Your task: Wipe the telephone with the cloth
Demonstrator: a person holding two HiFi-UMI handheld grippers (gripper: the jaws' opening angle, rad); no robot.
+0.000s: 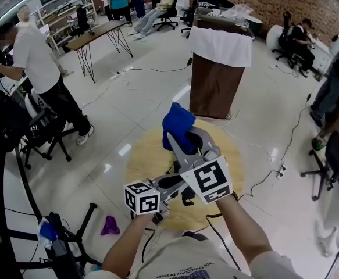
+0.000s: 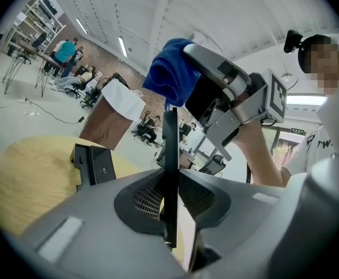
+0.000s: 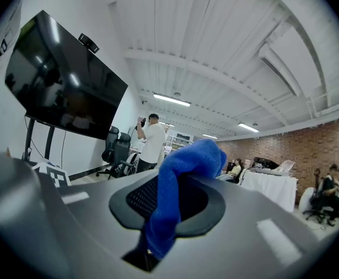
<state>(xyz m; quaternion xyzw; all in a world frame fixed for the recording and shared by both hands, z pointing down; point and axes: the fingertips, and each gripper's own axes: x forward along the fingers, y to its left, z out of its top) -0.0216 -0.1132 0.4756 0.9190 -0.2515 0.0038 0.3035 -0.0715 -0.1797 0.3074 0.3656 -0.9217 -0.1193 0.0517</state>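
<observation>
Both grippers are held up over a round wooden table (image 1: 146, 156). My right gripper (image 1: 176, 141) is shut on a bunched blue cloth (image 1: 178, 122), which hangs down between its jaws (image 3: 178, 185). My left gripper (image 1: 172, 185) sits lower and to the left. It is shut on a thin black telephone (image 2: 170, 173) that stands upright and edge-on between the pads. In the left gripper view the blue cloth (image 2: 168, 74) is just above the telephone's top edge, without clear contact. A black cradle-like block (image 2: 92, 164) lies on the table.
A brown lectern draped in white (image 1: 218, 68) stands beyond the table. Office chairs, cables and several people ring the room. A purple rag (image 1: 110, 225) lies on the floor at the left. A large dark screen (image 3: 59, 80) hangs on the wall.
</observation>
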